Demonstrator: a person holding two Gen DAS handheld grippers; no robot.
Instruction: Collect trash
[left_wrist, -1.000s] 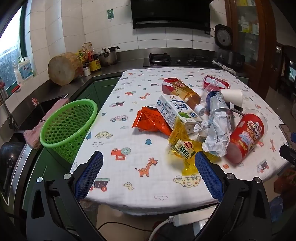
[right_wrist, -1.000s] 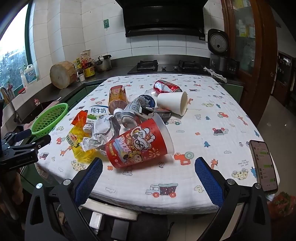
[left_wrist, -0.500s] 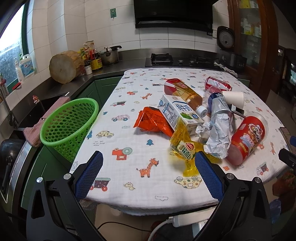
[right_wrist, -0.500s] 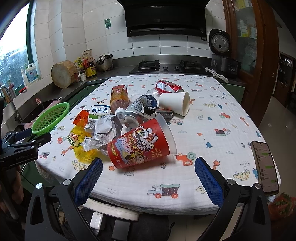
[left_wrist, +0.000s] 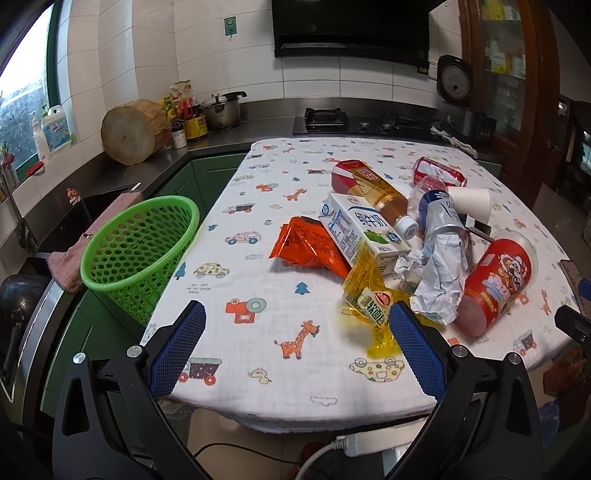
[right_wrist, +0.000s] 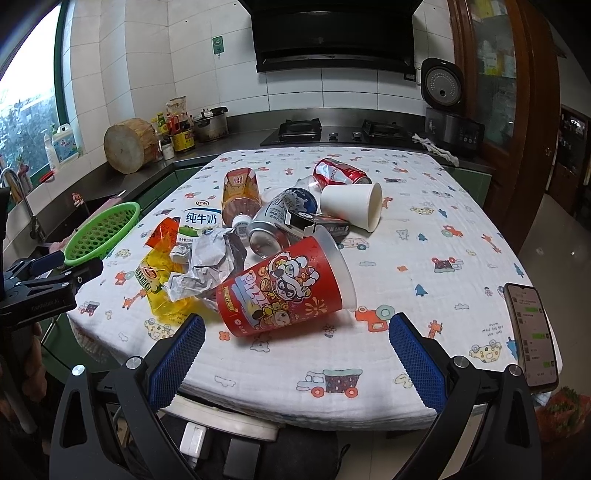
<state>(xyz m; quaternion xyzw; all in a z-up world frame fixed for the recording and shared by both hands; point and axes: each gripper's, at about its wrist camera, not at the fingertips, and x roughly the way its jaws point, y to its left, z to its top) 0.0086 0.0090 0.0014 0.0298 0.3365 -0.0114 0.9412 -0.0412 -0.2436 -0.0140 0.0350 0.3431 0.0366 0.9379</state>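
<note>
From the left wrist camera, the left gripper (left_wrist: 297, 345) hangs spread wide and empty over the near edge of the table (left_wrist: 258, 402), with the green basket (left_wrist: 142, 247) off its left corner and the trash piled to the right: an orange wrapper (left_wrist: 308, 245), a milk carton (left_wrist: 360, 230), a yellow wrapper (left_wrist: 369, 302) and crumpled foil (left_wrist: 439, 273), all touching or overlapping. The likely trouble here is that closing on one thin wrapper drags its neighbours along, or the slick film slips free before reaching the basket. From the right wrist camera, the right gripper (right_wrist: 295, 349) is likewise spread and holds nothing, just short of a red cup (right_wrist: 284, 291) lying on its side. I judge the cup could roll or buckle under a squeeze, and a wide swing could knock the phone (right_wrist: 532, 336) at the table's right edge.
</note>
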